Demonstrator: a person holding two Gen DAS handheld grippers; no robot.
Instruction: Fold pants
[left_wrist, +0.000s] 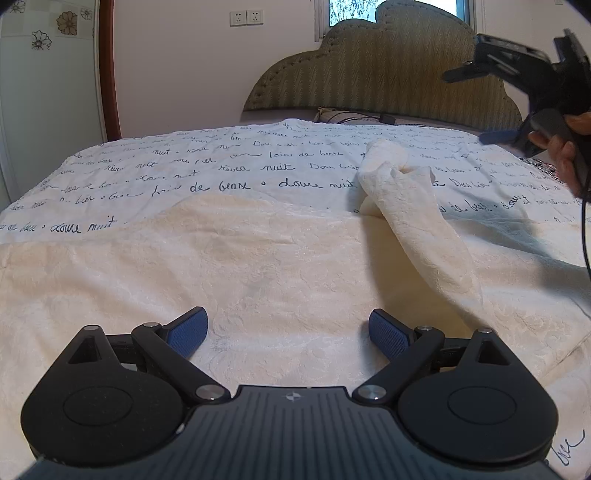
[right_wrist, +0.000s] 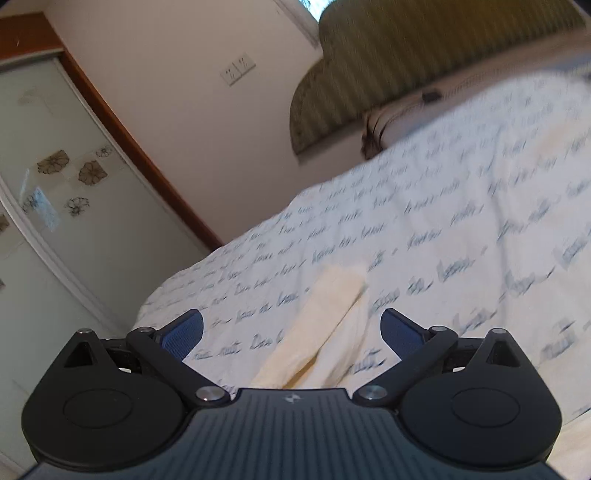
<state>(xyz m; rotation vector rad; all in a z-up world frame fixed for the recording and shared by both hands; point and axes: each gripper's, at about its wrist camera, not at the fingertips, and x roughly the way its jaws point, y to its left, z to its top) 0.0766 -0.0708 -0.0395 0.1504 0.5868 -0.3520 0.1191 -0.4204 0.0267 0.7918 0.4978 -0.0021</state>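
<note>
1. Left gripper (left_wrist: 288, 332) is hovering low over the near part of the cream pants (left_wrist: 258, 266) — blue pads (left_wrist: 188, 332) spread wide apart, nothing between them.
2. Pants are lying spread on the bed, covering the near half of the white bedspread (left_wrist: 166, 162) with black handwritten script; one leg (left_wrist: 413, 206) is running up and away to the right, its end bunched and twisted on the bedspread.
3. Right gripper (right_wrist: 291, 332) is tilting above the bed, fingers also wide apart and holding nothing; a strip of pants fabric (right_wrist: 325, 317) is lying below and between them, apparently not touching them. This view is motion-blurred.
4. In the left wrist view the right gripper is showing at the upper right, raised above the bedspread, with a hand (left_wrist: 565, 147) gripping its handle and a cable hanging down.
5. Farther back — a small dark object (left_wrist: 387, 119) is sitting by the padded olive headboard (left_wrist: 388, 74).
6. Behind that, wall sockets (left_wrist: 246, 17), a window, and a frosted flower-patterned door (left_wrist: 44, 74) at left.
</note>
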